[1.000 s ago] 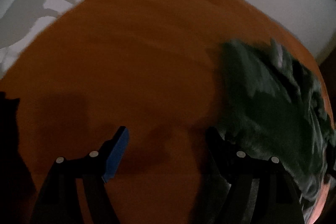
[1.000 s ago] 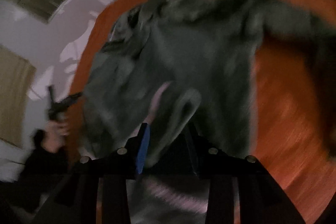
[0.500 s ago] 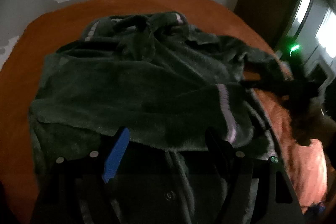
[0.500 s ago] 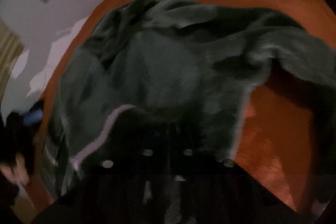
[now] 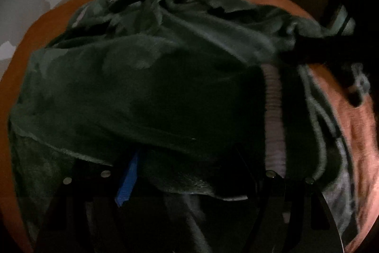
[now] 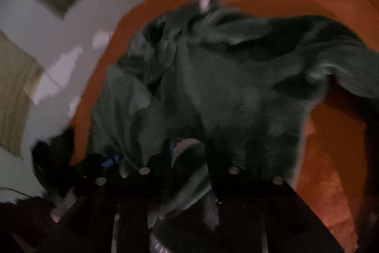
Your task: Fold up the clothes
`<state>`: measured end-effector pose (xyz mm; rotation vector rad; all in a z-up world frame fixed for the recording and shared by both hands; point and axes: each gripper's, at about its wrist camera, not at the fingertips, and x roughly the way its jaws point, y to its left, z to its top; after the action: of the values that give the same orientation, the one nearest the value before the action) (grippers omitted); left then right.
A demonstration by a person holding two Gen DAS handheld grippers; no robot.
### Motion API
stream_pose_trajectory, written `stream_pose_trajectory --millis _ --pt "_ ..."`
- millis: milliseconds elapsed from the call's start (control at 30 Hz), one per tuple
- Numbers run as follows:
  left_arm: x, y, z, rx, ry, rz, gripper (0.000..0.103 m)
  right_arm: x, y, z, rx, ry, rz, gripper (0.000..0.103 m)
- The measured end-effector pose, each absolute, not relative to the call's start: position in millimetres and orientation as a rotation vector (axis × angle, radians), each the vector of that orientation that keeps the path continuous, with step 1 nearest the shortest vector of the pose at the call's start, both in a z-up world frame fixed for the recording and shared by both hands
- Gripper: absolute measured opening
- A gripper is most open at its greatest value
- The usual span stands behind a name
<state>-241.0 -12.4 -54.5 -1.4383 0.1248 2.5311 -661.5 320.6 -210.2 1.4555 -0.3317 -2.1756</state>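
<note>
- Orange surface (image 5: 362, 134) under dim light, pale wall behind; a dark green fleece garment (image 5: 146, 77) lies heaped across most of it.
- Left gripper (image 5: 189, 172): jaws spread wide, a fold of the garment lying between them, not visibly pressed.
- Right gripper (image 6: 187, 158): jaws opening, a pale-trimmed edge between them; grip looks loose.
- Risk: the trimmed edge may slip free of the right jaws, or the left may close on several bunched layers, dragging the heap and skewing the fold.
</note>
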Motion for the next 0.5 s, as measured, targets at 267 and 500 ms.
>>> stream_pose_trajectory --millis 267,500 --pt "-234.9 -24.6 -50.9 -1.43 0.084 2.536 0.076 -651.1 321.0 -230.2 1.551 -0.208 -2.283 0.02" --pt "-234.1 -116.7 -15.0 -1.365 -0.135 2.653 0.076 -621.6 332.0 -201.0 1.513 -0.426 -2.254 0.023"
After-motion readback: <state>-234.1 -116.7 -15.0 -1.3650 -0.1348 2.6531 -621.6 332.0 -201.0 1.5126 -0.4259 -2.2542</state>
